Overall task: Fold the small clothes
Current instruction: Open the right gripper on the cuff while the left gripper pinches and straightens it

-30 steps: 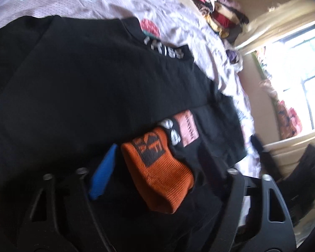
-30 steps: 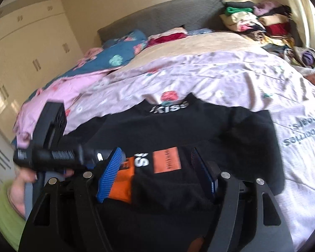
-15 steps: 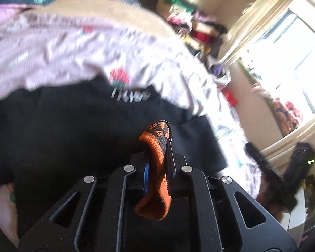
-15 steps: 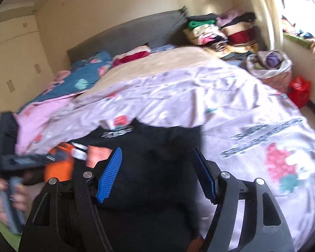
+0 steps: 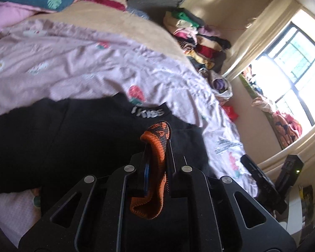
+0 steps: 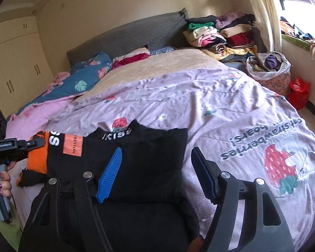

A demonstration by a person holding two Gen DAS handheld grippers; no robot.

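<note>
A black sweater (image 5: 73, 138) with white lettering at the collar lies spread on the pink strawberry bedsheet (image 5: 77, 63); it also shows in the right wrist view (image 6: 149, 159). My left gripper (image 5: 157, 147) is shut on the orange cuff (image 5: 155, 168) of its sleeve and holds it lifted. In the right wrist view the left gripper (image 6: 34, 143) is at the far left, holding the orange cuff (image 6: 38, 157) with the sleeve pulled sideways. My right gripper (image 6: 157, 172) is open and empty, hovering over the sweater's right part.
A pile of folded clothes (image 6: 220, 35) stands at the bed's far right corner, with a basket (image 6: 268, 69) and a red bag (image 6: 299, 92) beside the bed. Pillows and a blue blanket (image 6: 84, 79) lie by the grey headboard. A window (image 5: 294, 58) is on the right.
My left gripper closed on the orange cuff and lifted it, pulling the sleeve to the left. My right gripper stayed open and drew back to the right of the sleeve.
</note>
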